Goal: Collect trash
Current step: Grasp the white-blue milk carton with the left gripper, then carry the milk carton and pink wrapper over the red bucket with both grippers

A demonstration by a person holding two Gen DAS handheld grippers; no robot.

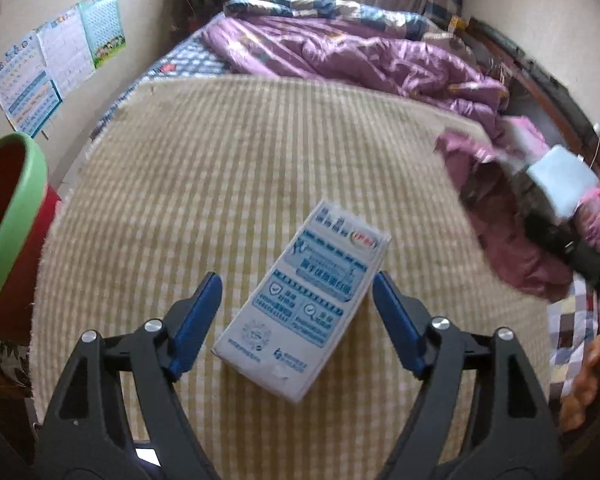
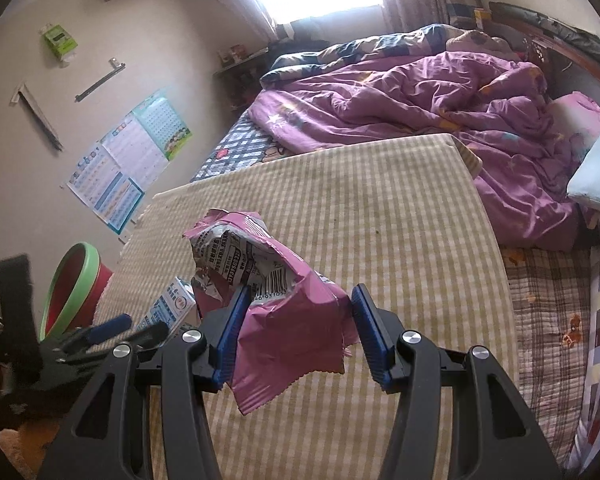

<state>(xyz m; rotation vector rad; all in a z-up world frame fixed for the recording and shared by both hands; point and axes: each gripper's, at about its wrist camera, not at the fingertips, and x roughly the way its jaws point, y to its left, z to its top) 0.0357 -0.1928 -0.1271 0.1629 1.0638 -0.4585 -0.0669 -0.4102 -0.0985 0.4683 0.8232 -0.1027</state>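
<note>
On the checked beige blanket (image 1: 260, 168) spread over the near end of the bed, a small blue-and-white carton (image 1: 300, 308) lay flat on its broad face, right in front of the left gripper (image 1: 298, 292). That gripper was spread wide, its blue pads standing to either side of the carton and neither one pressing on it, though the right-hand pad sat just beside the carton's edge. So nothing was held there.

The bit that matters imo: the carton's long axis ran from near-left to far-right in the left wrist view, so it was skewed against the line the gripper points along. The near short end sat between the fingers, while the far end leaned toward the right finger. My guess is a straight close would catch it on the diagonal and maybe twist it, so rolling the wrist a touch to line up with the long sides looked like the smarter call.

The right gripper (image 2: 296, 328) was busy already. A crumpled pink snack wrapper (image 2: 276, 300) hung between its fingers, clear of the blanket, so it looked pinched, though the jaws weren't pressed close together and the right pad looked barely on it. That made the left hand the only free one, and also clearly the nearer one to the carton.

The green-rimmed red bin (image 2: 74, 288) stood off the blanket's left edge, on the left gripper's side.
</note>
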